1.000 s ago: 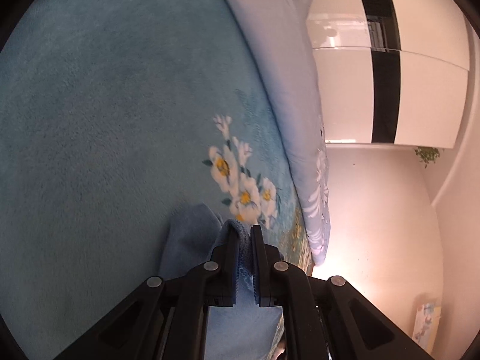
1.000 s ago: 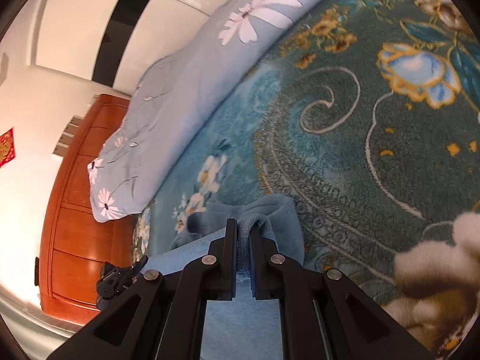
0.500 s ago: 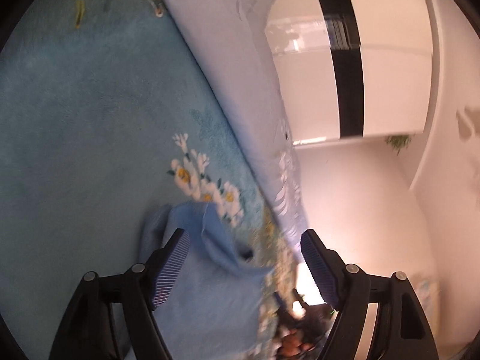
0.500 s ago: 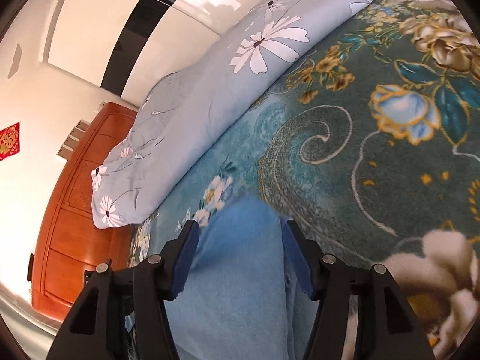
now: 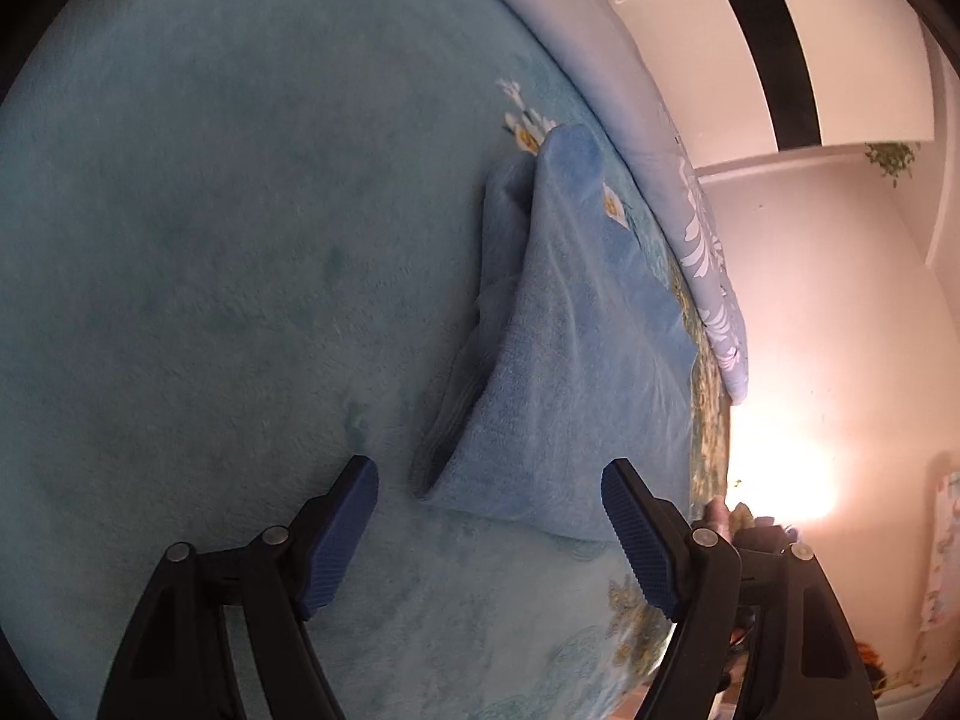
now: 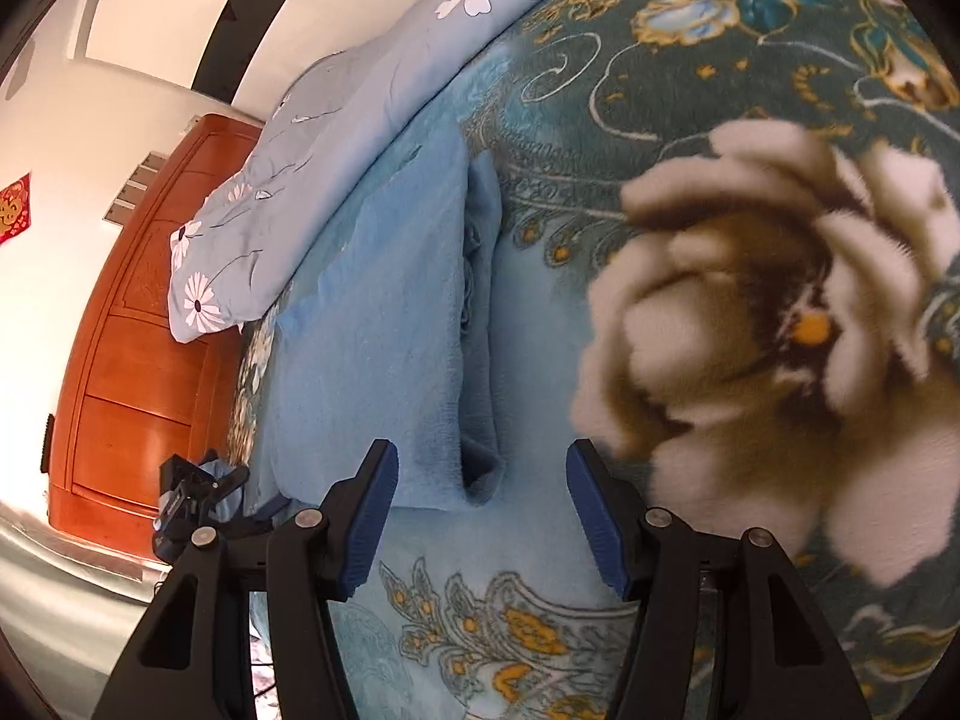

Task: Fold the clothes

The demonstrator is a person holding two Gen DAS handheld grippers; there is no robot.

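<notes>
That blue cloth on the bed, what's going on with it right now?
A person is folding a light blue garment on a teal floral blanket, using a handheld tool in each hand. The garment lies folded over on the blanket, with nothing gripping it. The left tool and the right tool both stand open just short of its near edge. A grey-blue floral quilt lies beyond.

The left tongs (image 5: pixel 489 501) stand with jaws wide apart, the ribbed blue pads (image 5: pixel 342 534) facing each other with nothing pressed between them. They tilt downward. The right tongs (image 6: pixel 480 495) are likewise parted, a little narrower, pads (image 6: pixel 372 516) clear of any contact, also angled downward. Each shows 2 black fingers with silver pivot screws.
</notes>
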